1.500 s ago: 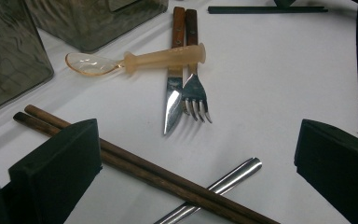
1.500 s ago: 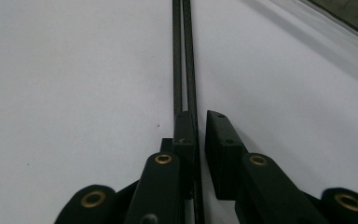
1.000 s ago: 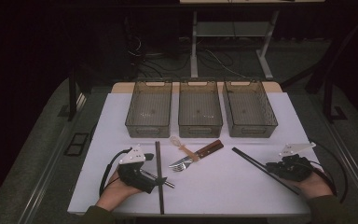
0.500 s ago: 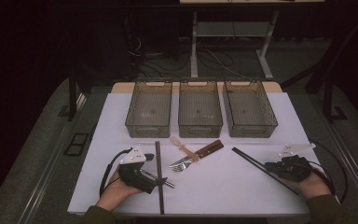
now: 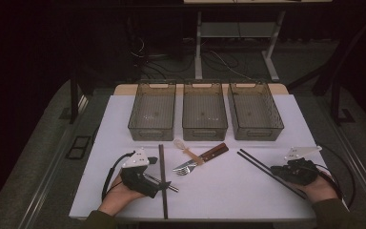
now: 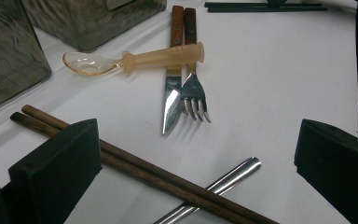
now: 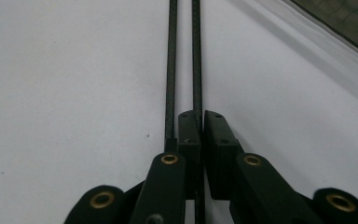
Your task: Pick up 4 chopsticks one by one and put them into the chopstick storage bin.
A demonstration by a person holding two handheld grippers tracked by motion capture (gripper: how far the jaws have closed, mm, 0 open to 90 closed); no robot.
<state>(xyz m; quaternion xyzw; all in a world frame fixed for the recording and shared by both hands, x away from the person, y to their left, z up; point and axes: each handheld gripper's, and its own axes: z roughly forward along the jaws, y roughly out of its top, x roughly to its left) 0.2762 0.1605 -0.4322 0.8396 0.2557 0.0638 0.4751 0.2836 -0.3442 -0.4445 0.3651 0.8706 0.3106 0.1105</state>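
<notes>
Matt black chopsticks, brown wooden chopsticks, glossy steel knife and fork, translucent plastic spoon, smooth white counter

Left black two-jaw gripper, at seven o'clock, gapes wide; right black two-jaw gripper, at four o'clock, is pinched closed.

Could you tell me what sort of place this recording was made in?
Probably a lab or test workspace, not a kitchen: a white table in a dark room, cables on the floor behind it, three identical bins in a row, and cutlery laid out for sorting.
</notes>
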